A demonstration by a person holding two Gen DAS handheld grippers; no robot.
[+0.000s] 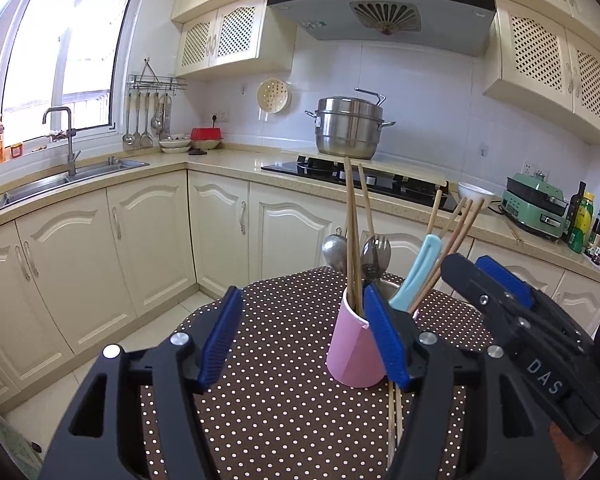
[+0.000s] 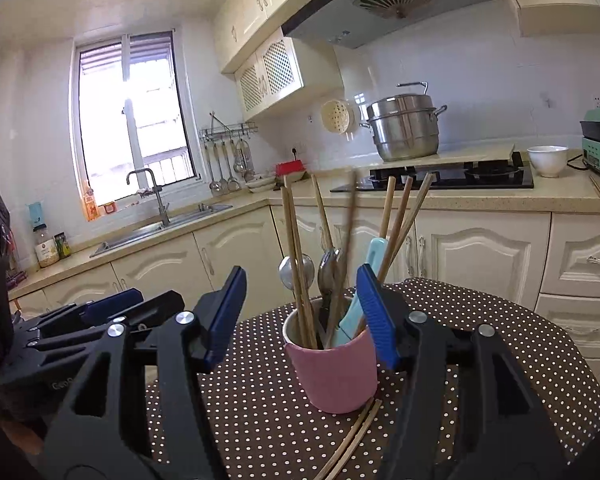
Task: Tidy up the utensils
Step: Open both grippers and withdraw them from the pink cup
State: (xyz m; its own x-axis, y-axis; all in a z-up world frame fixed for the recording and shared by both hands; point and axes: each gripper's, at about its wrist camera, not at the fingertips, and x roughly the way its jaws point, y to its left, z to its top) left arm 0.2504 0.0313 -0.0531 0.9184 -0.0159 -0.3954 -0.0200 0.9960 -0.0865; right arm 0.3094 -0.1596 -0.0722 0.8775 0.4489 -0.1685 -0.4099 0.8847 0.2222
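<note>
Chopsticks (image 2: 296, 256) stand upright in the pink cup (image 2: 334, 372), fanning outward; a loose pair (image 2: 356, 436) lies flat beside it. Both tools, left (image 1: 300, 340) and right (image 2: 300, 316), gape empty, table (image 2: 500, 352) edge close behind.

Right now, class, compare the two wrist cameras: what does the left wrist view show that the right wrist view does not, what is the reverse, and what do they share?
Only the left wrist view shows the bottles at the counter's far right end. Only the right wrist view shows the jar on the counter left of the sink. Both show the pink cup holding chopsticks, a spoon and a light blue handle, with two loose chopsticks on the dotted tablecloth, plus the steamer pot.
</note>
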